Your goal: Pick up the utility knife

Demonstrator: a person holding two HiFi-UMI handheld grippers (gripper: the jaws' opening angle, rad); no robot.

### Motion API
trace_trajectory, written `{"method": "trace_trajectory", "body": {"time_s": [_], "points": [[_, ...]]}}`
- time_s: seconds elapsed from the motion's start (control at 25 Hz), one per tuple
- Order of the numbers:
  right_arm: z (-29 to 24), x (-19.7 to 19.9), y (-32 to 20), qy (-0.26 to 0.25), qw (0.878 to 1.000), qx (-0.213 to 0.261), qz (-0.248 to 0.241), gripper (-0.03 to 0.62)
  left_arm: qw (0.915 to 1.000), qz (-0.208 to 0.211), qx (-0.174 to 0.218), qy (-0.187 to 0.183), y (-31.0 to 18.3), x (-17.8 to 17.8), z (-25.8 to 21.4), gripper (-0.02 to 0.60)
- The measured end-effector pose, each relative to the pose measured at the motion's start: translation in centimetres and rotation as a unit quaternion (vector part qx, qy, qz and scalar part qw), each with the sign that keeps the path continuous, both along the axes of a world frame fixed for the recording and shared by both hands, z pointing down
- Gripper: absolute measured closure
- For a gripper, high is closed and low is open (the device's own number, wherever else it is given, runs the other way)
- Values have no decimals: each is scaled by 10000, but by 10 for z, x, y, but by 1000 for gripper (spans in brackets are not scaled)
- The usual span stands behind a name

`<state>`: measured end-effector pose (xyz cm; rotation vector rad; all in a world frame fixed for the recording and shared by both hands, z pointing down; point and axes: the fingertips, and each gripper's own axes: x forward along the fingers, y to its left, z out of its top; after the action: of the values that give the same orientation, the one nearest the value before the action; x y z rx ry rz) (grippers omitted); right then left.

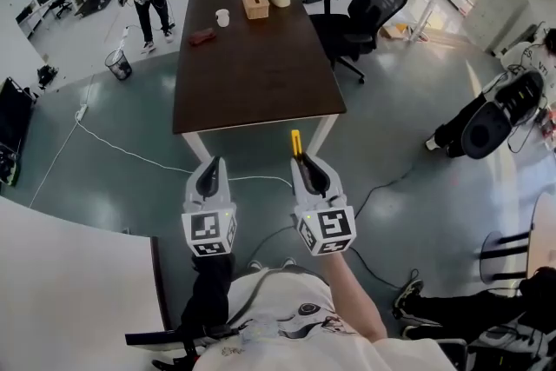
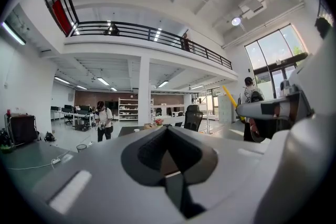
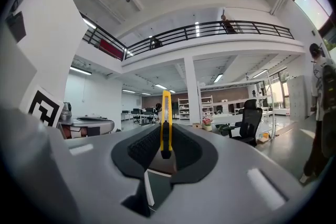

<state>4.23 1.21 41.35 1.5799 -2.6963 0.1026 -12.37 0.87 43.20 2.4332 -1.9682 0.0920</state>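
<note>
The utility knife [image 1: 296,143] is slim and yellow with a dark slider [image 3: 165,153]; it sits edge-up, clamped between the right gripper's [image 1: 313,174] jaws; its far end projects well beyond them.

Head view steeply down; gripper views level, all facing table [image 1: 252,56].

We see smooth yellow plastic on the utility knife [image 3: 166,123], matt grey plastic shells on the left claw [image 2: 168,157] and right claw [image 3: 166,150], ribbed black pads [image 3: 140,147] in the right one, a smooth dark wood-look worktop [image 1: 252,65], and a glossy grey floor [image 1: 130,122]
</note>
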Motion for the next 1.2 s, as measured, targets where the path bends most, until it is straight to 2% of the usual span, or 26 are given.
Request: {"method": "trace_trajectory", "body": {"time_s": [0.52,1.2], "points": [[-6,4,-13,73,9998,149,-109,530,9999,-21,95,-43,-12,12,-6,584],[-1,13,-8,93,9999,57,-23,530,9999,121,25,-1,-10,23,-4,584]]}}
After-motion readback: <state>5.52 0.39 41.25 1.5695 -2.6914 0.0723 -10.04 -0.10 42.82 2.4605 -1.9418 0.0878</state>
